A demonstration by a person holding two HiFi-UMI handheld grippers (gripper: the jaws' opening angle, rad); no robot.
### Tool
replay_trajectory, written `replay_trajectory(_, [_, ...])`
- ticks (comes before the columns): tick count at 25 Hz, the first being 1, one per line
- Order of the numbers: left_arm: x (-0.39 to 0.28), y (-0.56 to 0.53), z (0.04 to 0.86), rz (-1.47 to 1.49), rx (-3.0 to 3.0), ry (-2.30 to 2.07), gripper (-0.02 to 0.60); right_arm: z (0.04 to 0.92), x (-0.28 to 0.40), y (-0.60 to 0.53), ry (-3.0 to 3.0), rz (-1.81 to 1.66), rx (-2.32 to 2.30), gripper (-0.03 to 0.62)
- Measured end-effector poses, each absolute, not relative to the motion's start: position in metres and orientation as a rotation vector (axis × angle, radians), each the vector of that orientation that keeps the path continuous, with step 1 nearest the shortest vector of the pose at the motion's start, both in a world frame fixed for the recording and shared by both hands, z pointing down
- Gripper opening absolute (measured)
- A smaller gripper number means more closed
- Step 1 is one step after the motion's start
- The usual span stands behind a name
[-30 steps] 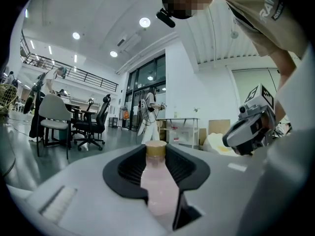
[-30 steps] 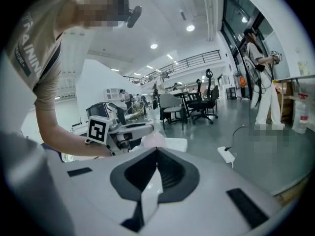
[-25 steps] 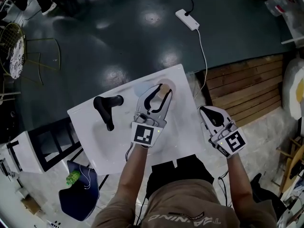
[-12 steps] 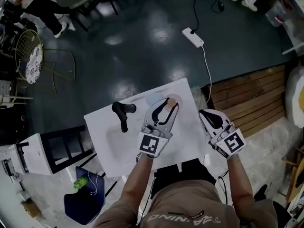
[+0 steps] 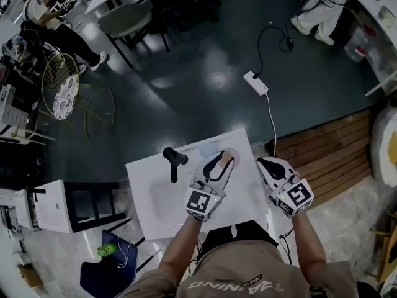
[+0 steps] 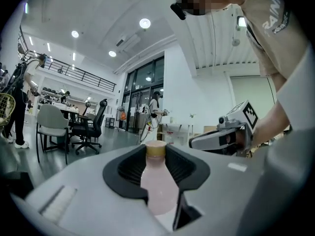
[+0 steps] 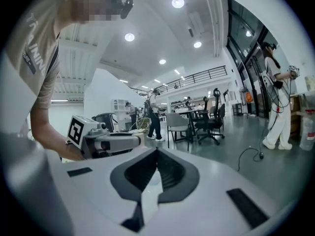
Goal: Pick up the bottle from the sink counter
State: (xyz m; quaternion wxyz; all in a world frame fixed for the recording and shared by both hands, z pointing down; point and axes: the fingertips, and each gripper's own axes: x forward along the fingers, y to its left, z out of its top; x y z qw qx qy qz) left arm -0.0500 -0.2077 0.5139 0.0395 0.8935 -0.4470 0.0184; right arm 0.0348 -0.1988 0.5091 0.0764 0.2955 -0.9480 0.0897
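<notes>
A pink bottle [image 5: 224, 158] with a tan cap stands upright between the jaws of my left gripper [image 5: 217, 161], which is shut on it above the far right part of the white sink counter [image 5: 149, 194]. In the left gripper view the bottle [image 6: 158, 181] fills the gap between the black pads and its cap rises above them. My right gripper [image 5: 265, 163] hovers just right of the counter, shut with nothing in it; its tips meet in the right gripper view [image 7: 156, 156].
A black faucet [image 5: 173, 161] stands at the counter's far left. A power strip [image 5: 255, 82] and its cable lie on the dark floor beyond. Wooden decking [image 5: 319, 154] is to the right, a white shelf unit [image 5: 43, 207] and a dark blue bin [image 5: 102, 269] to the left.
The head view has risen, so counter and grippers look smaller and more floor shows. The left gripper keeps its hold on the bottle; the right gripper stays shut beside the counter.
</notes>
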Motion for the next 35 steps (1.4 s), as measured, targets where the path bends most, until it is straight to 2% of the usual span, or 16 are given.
replay_trajectory(23, [-0.113,-0.121,0.437,0.089,2.638,-1.607,0.127,0.430,-0.023,-0.173,-2.970,0.056,0.574,0.008])
replay_trajectory(35, [-0.155,-0.105,0.426,0.136,2.569,-1.686,0.127,0.431,-0.041,-0.152,-3.001,0.111,0.476,0.008])
